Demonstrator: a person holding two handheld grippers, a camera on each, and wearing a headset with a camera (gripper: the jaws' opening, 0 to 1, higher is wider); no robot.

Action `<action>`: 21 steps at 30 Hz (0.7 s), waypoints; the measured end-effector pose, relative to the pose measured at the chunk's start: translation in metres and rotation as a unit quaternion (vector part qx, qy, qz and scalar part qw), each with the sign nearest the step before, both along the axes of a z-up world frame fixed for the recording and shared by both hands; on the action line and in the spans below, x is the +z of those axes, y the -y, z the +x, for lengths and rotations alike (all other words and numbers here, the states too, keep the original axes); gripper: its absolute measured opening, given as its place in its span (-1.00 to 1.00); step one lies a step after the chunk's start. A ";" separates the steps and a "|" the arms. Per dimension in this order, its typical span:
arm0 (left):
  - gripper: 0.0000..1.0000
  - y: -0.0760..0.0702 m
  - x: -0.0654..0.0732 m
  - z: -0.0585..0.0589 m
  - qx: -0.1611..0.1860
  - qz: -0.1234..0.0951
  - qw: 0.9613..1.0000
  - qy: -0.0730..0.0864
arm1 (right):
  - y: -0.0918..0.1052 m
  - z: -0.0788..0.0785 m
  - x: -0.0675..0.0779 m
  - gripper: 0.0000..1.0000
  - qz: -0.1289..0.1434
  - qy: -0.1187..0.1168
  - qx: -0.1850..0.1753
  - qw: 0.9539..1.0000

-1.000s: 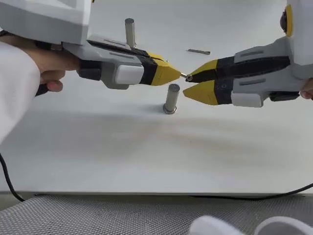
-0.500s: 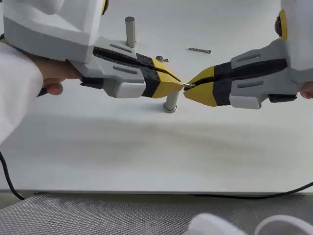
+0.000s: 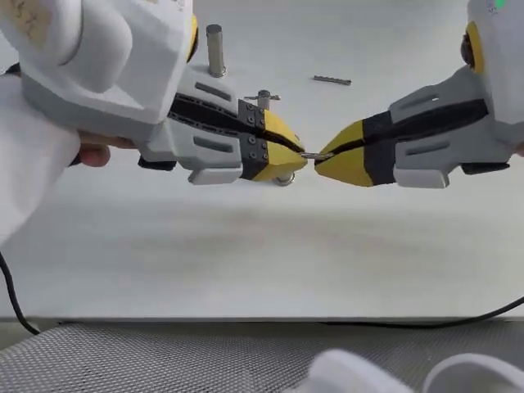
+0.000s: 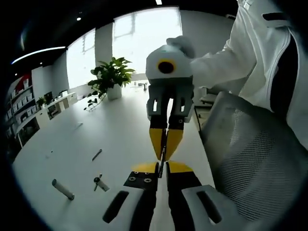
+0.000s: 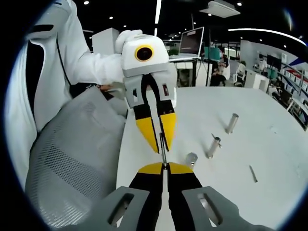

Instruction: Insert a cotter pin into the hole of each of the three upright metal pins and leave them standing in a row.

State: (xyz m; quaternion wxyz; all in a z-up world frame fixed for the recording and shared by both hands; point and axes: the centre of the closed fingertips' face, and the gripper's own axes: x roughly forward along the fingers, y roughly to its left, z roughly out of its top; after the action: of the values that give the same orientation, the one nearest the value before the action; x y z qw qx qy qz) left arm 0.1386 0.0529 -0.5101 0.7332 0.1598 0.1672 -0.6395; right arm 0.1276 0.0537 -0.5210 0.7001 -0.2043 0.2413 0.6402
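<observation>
A thin cotter pin [image 3: 311, 155] spans the gap between the two grippers above the white table [image 3: 246, 254]. My left gripper [image 3: 300, 156] is shut on one end and my right gripper [image 3: 320, 156] is shut on the other, tips nearly touching. The same pin [image 5: 163, 150] runs from my right gripper [image 5: 163, 166] to the left one. Three upright metal pins stand behind: the far one [image 3: 214, 47], the middle one [image 3: 264, 98] with a cotter pin through it, and the near one [image 5: 191, 159], mostly hidden by the left gripper in the head view.
A loose cotter pin [image 3: 332, 80] lies on the table to the far right of the metal pins. A grey mesh chair back [image 3: 164, 360] sits below the table's front edge, with a black cable [image 3: 12, 303] at the left.
The right gripper's jaws, open a second ago, have shut on the cotter pin that the left gripper holds. The left gripper now covers the near metal pin.
</observation>
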 end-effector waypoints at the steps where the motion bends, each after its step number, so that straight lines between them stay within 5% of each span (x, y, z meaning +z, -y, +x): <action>1: -0.74 0.000 -0.001 0.002 0.004 0.000 1.000 -0.006 | 0.002 0.001 -0.001 -1.00 -0.004 0.003 -0.003 1.000; 2: -0.68 0.000 -0.002 0.004 0.010 0.002 1.000 -0.013 | 0.005 0.004 -0.003 -1.00 -0.012 0.008 -0.009 1.000; 5: -0.52 -0.004 -0.007 0.014 0.019 0.019 1.000 0.012 | 0.015 0.013 -0.012 -1.00 -0.037 0.020 -0.016 0.999; 7: -0.47 -0.005 -0.011 0.020 0.029 0.025 0.999 0.009 | 0.020 0.018 -0.017 -1.00 -0.051 0.024 -0.022 0.998; 12: -0.49 -0.003 -0.016 0.027 0.045 0.037 0.998 0.011 | 0.033 0.030 -0.033 -1.00 -0.093 0.032 -0.030 0.995; 21: -0.62 -0.002 -0.033 0.042 0.045 0.050 0.998 -0.004 | 0.038 0.039 -0.044 -1.00 -0.109 0.023 -0.032 0.993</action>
State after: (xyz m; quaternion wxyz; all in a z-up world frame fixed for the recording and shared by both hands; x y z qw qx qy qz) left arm 0.1810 0.0545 -0.5432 0.7517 0.1856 0.2088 -0.5974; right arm 0.1663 0.0157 -0.5653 0.6993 -0.2866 0.2996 0.5823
